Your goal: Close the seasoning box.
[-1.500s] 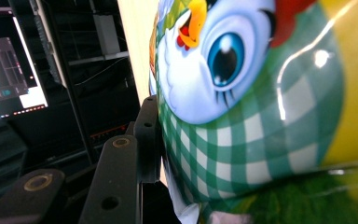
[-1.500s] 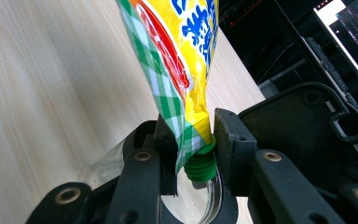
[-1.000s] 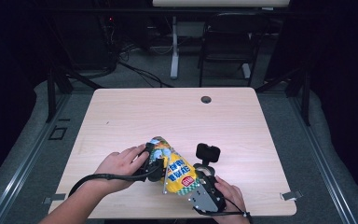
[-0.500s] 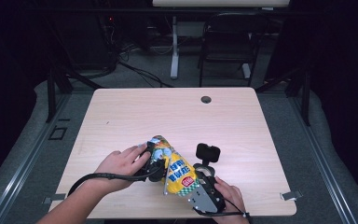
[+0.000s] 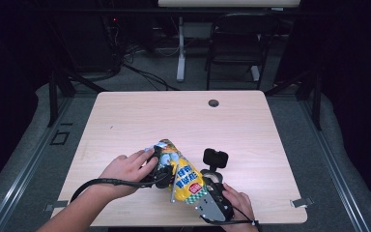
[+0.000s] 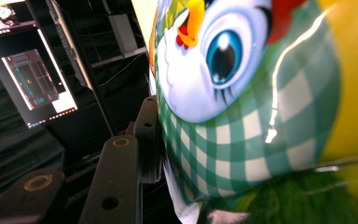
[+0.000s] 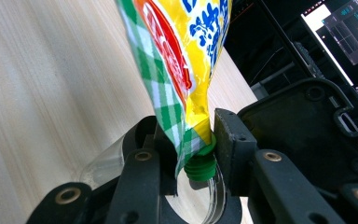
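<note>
Pouch (image 5: 182, 174) unmoved since before; both hand-held grippers keep clamping it

Hidden and cut off — what the views withhold

In the left gripper view the pouch (image 6: 261, 116) runs past the top, right and bottom edges, and it covers one of the jaws. In the right gripper view its upper part leaves the top edge, and whether the jaws press the green cap (image 7: 200, 165) is hard to tell. From the high view the left gripper (image 5: 157, 169) is mostly under the left hand (image 5: 123, 174) and the pouch — its print too small to read.
</note>
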Demonstrator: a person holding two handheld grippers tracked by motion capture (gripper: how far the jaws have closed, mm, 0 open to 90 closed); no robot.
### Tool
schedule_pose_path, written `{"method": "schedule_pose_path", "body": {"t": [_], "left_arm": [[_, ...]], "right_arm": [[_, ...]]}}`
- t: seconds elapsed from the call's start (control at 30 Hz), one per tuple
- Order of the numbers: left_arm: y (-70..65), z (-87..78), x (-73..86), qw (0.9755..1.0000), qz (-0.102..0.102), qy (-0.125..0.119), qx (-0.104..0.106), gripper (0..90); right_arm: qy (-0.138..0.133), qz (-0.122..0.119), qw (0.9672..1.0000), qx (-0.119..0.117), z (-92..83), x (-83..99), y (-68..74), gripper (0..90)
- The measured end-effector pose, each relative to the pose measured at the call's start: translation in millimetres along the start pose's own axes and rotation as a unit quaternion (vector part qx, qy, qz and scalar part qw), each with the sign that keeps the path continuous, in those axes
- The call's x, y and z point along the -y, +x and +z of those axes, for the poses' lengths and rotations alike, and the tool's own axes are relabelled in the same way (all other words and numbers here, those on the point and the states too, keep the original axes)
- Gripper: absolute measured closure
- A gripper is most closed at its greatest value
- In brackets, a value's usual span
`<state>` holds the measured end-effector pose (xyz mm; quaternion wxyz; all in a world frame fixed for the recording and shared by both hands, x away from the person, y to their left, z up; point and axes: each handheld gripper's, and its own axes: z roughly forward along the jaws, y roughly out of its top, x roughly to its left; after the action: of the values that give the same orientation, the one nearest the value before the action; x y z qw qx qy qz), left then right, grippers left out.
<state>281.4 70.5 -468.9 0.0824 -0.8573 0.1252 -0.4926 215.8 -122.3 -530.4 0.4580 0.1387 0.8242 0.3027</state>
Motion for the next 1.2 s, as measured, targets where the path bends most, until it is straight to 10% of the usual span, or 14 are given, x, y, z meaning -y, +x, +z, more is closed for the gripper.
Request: {"method": "schedule_pose_path", "body": {"t": [1.2], "left_arm": [[8.0,-3.2,-6.3,0.9987,0.046,0.017,-0.015,61.5]], "right_arm": [[-0.007,0.030,0.9994,0.015,2.5,3.2,5.5,71.4]]}}
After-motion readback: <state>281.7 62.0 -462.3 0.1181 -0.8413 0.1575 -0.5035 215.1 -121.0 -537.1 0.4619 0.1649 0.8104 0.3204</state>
